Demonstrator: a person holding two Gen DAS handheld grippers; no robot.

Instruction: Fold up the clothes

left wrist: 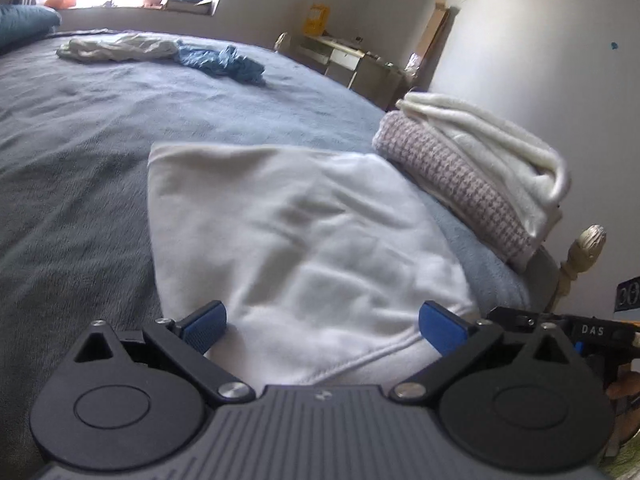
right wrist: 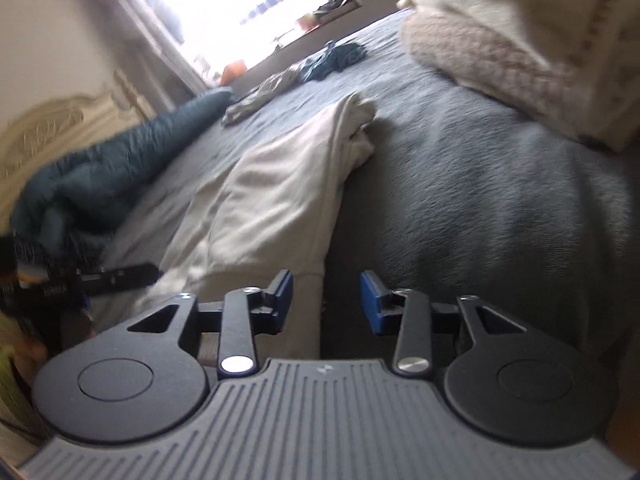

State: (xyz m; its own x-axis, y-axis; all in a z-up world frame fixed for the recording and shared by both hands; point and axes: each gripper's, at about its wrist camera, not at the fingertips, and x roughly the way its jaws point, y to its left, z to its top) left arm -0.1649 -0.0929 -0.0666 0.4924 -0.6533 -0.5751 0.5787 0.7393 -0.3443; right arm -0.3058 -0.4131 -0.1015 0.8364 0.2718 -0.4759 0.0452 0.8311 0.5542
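Lying flat on the grey bed, the white garment sat just beside a folded stack at the bed's edge. The left gripper stood spread wide over its near hem, gripping nothing. The right gripper was partly open over the garment's edge, pads clear of the cloth.
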